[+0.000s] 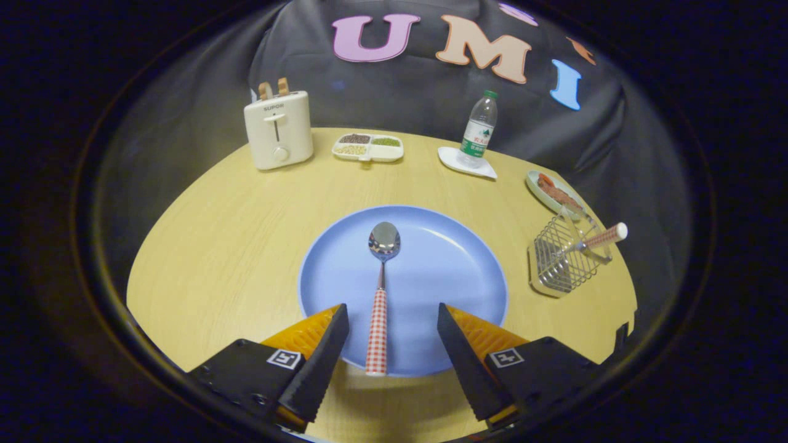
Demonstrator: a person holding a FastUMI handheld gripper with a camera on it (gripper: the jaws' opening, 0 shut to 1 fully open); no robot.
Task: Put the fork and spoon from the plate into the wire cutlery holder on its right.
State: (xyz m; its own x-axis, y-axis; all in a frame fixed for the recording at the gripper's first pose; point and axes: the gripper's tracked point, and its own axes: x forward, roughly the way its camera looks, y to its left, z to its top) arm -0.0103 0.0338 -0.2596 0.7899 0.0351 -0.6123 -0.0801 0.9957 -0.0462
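- Landmark: the blue plate (443, 271) lay on the round wooden table (234, 234), and every place below was reckoned from it.
- My gripper (393, 344) hung over the near rim of the plate, its fingers (326, 357) spread wide and touching nothing.
- The spoon (380, 289) rested on the plate along its middle line, steel bowl toward the far side and red-checked handle pointing at me; the handle end overhung the near rim and lay between my fingers, apart from both.
- The wire cutlery holder (563, 261) stood on the table just right of the plate, clear of its rim.
- A utensil with a red-checked handle (603, 237) already leaned in that holder, handle end up and tilted rightward; I judged it to be the fork, though its head was hidden behind the wire.
- Progress, as I judged it: one of two pieces was stowed, and the spoon remained to be gripped, lifted and carried to the holder.
- Beyond the plate stood a cream toaster (278, 130) with two slices up, a divided tray of grains (368, 147), and a water bottle (479, 130) on a white square dish (452, 161).
- Beyond the holder, farther right of the plate, sat a small green dish of food (554, 192).
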